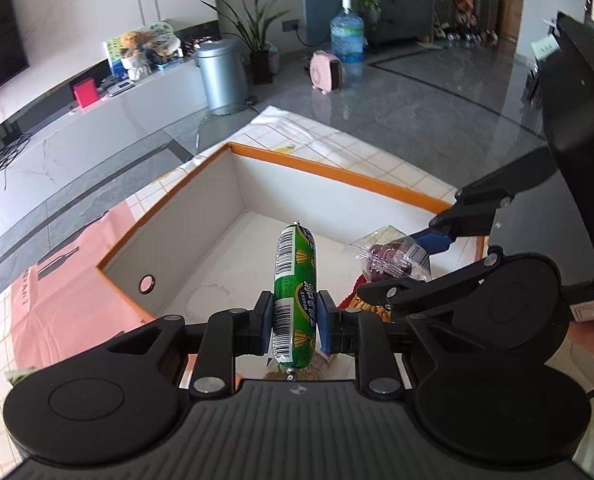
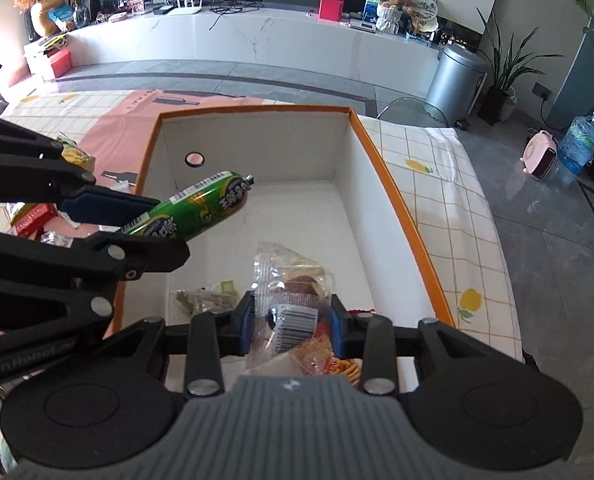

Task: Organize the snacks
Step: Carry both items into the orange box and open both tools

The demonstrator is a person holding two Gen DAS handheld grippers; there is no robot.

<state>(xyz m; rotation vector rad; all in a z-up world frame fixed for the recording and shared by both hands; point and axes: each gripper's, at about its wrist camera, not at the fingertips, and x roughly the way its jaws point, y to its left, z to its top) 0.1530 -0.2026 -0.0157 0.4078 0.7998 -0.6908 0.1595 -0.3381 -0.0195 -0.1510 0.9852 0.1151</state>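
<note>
My left gripper (image 1: pixel 295 320) is shut on a green sausage stick (image 1: pixel 295 280), held upright over the white box with the orange rim (image 1: pixel 329 172). The same sausage (image 2: pixel 205 208) and left gripper (image 2: pixel 137 218) show at the left of the right wrist view. My right gripper (image 2: pixel 291 320) is shut on a clear packet with a dark snack inside (image 2: pixel 293 292), held over the box's near end (image 2: pixel 397 196). That packet (image 1: pixel 393 256) shows in the left wrist view at the right gripper's blue fingertips (image 1: pixel 433 240).
Other snack packets lie on the box floor: a beige one (image 2: pixel 209 298) and an orange-red one (image 2: pixel 337 364). More snacks (image 2: pixel 37 216) lie on the checked tablecloth (image 2: pixel 437 184) left of the box. A grey bin (image 2: pixel 455 80) stands on the floor beyond.
</note>
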